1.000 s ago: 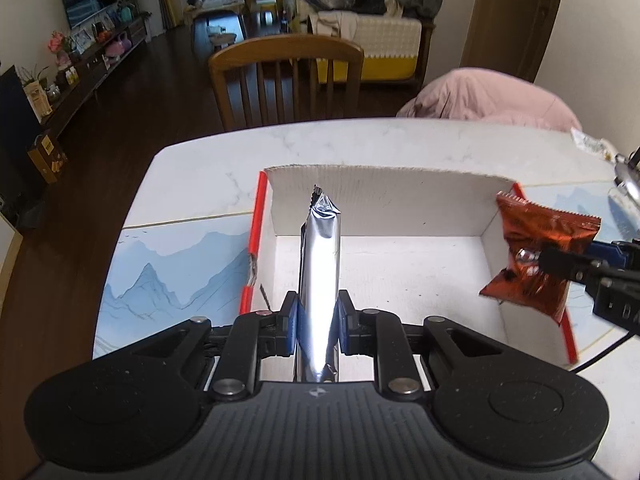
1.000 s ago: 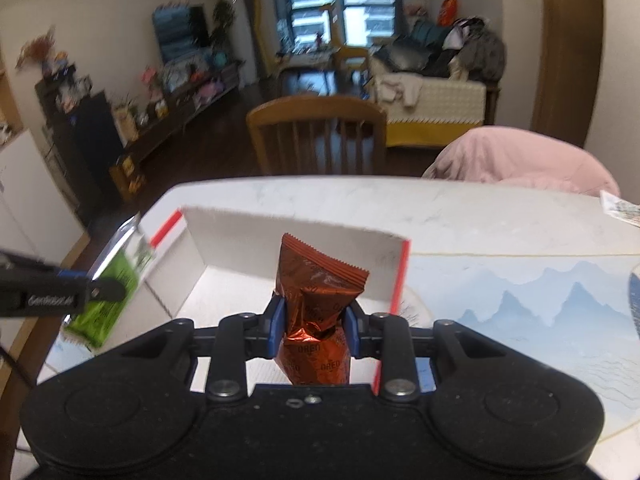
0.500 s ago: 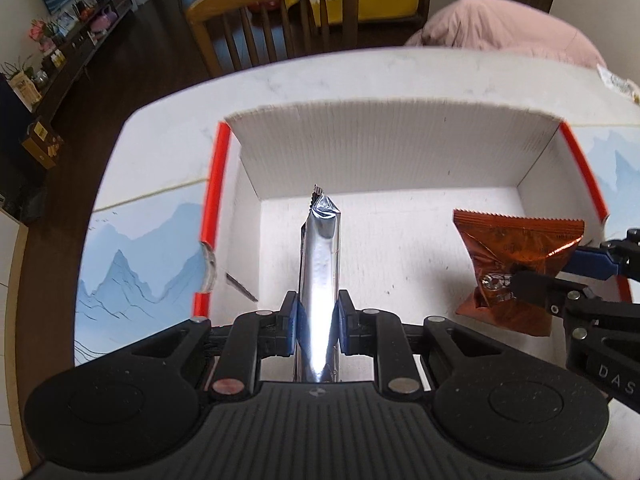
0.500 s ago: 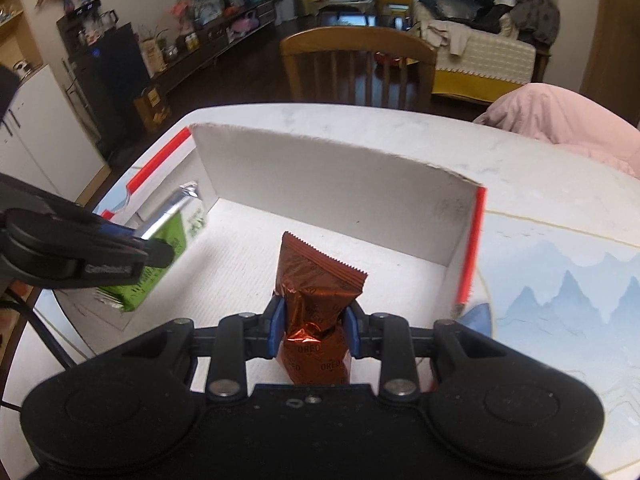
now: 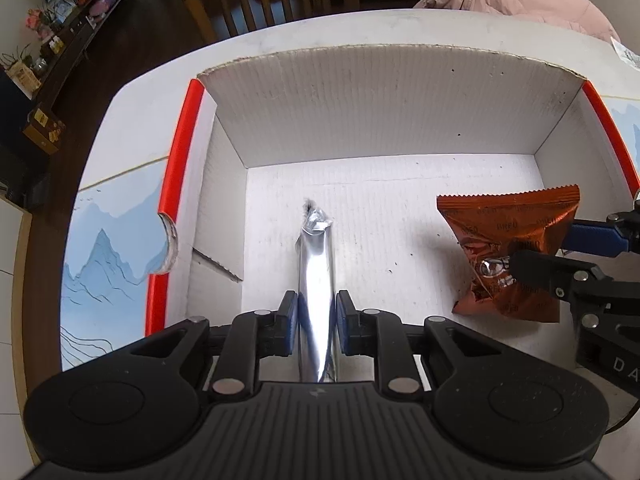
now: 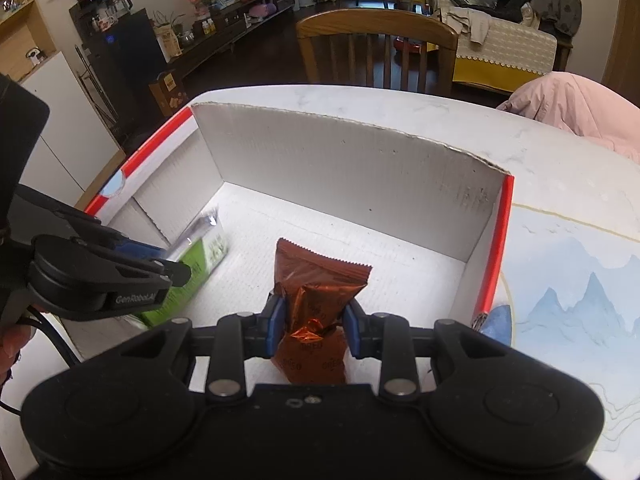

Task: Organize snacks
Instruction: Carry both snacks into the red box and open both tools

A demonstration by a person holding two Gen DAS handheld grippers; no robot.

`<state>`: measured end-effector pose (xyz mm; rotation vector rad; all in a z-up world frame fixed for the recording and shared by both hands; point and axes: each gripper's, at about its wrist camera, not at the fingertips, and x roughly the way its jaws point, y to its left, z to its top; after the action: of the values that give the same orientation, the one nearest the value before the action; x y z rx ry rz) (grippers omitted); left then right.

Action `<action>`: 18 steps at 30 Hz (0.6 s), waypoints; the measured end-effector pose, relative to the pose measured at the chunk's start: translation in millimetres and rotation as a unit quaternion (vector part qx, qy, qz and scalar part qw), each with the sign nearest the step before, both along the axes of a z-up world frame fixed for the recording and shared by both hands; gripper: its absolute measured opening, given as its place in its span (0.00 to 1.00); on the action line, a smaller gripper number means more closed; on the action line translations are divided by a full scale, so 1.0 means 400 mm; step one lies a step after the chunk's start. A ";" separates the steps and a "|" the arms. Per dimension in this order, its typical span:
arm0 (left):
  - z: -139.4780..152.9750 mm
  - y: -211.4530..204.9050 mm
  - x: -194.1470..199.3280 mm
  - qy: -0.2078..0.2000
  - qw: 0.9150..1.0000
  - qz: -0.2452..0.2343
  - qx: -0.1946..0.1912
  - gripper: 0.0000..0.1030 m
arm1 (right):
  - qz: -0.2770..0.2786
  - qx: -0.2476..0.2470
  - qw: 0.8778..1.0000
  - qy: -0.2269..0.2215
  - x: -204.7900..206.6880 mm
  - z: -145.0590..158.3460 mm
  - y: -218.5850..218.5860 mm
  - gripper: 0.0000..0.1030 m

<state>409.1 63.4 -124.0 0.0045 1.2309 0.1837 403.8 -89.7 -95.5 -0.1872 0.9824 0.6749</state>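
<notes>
Foil-wrapped and light, both snacks look crinkly and slippery. The left gripper (image 5: 317,322) fingers pinch the silver-green packet (image 5: 315,280) near its lower end; the right gripper (image 6: 314,330) fingers squeeze the orange packet (image 6: 316,292) at its soft waist, over the white box (image 5: 380,120).

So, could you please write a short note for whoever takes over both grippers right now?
Left gripper: shut on the green snack pack, silver edge toward its camera, inside the white box.
Right gripper: shut on the orange snack packet, also over the box floor.
Done: both snacks carried into the box.
Left: set each down, release, withdraw. The box holds nothing else in view.
</notes>
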 end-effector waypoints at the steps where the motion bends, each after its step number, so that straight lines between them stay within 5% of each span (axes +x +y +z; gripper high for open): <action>1: -0.001 0.001 -0.001 -0.001 1.000 0.001 -0.007 0.19 | -0.002 -0.001 1.000 -0.001 -0.001 0.001 0.001 0.30; 18: 0.118 0.039 -0.134 -0.100 0.993 -0.009 -0.061 0.26 | -0.058 0.000 0.996 -0.068 -0.123 0.113 -0.044 0.33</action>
<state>355.4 78.9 -76.6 -0.1066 1.0397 0.0914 354.5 -107.4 -50.3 -0.1714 0.8564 0.5495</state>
